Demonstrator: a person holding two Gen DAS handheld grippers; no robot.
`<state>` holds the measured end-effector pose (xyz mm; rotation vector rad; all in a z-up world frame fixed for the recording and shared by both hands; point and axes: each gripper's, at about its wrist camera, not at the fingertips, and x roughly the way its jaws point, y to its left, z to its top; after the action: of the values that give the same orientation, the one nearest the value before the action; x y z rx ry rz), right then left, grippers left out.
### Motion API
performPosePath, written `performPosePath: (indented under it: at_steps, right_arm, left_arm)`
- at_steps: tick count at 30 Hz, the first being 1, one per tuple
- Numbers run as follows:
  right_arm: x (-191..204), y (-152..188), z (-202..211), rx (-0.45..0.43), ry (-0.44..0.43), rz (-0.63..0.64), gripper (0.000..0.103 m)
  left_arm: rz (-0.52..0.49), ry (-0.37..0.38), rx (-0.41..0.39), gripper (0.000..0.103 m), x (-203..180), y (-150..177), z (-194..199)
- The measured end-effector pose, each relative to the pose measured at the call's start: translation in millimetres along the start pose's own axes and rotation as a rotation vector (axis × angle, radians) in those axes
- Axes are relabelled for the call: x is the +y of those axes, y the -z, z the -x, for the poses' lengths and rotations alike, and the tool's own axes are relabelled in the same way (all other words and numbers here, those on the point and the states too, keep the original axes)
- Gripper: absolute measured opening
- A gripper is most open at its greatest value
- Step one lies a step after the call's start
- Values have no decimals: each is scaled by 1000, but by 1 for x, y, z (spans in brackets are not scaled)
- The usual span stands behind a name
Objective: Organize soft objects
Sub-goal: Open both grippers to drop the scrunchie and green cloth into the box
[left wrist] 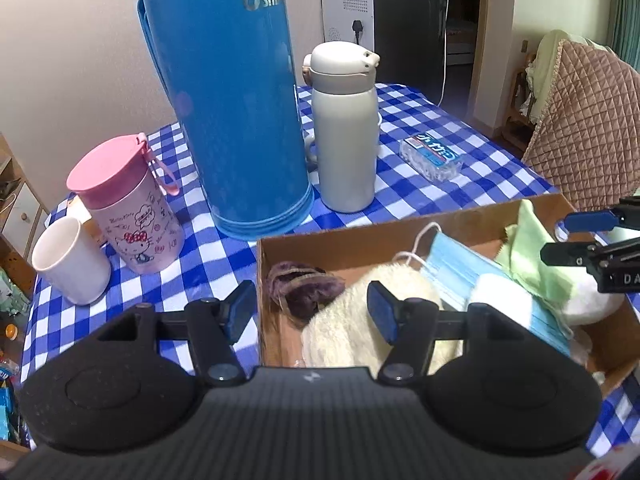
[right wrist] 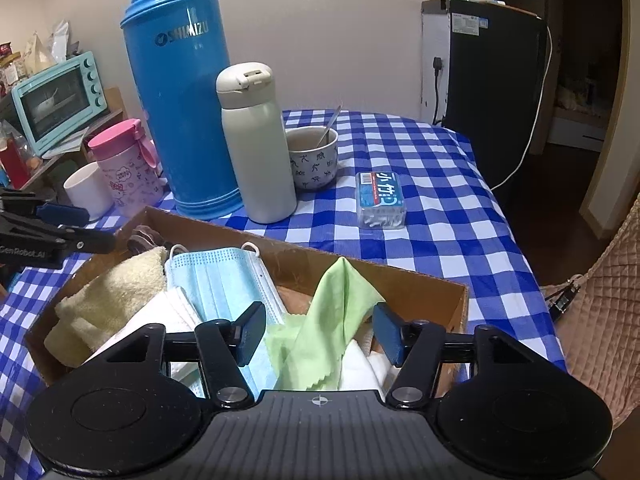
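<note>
In the brown cardboard box (right wrist: 460,304) on the blue-checked counter (right wrist: 432,200) lie, left to right, a fluffy cream towel (left wrist: 360,320), a blue pleated face mask (right wrist: 224,280) and a light green cloth (right wrist: 332,320). The left gripper (left wrist: 312,312) holds its fingers spread, empty, over the towel; the right gripper (right wrist: 320,338) has its fingers spread either side of the green cloth, not pinching it.

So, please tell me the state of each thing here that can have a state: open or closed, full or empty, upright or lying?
Left gripper: open, holding nothing.
Right gripper: open, green cloth loose between its fingers.
Cardboard box: open, holding soft items.
Blue thermos: upright, closed.
White bottle: upright, lid shut.
Pink cup: upright, lid on.
White mug: upright, contents not visible.
Patterned cup: upright, spoon inside.
</note>
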<state>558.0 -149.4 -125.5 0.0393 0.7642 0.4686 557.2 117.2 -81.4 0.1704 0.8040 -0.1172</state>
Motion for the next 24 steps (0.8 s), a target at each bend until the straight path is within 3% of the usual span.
performPosePath:
  at_steps: [13, 24]
  right_arm:
    - [6, 10, 50, -13, -13, -52, 61]
    - [19, 21, 112, -44, -34, -82, 61]
  left_arm:
    - [10, -16, 11, 59, -18, 15, 58]
    - [83, -35, -16, 59, -26, 30, 120]
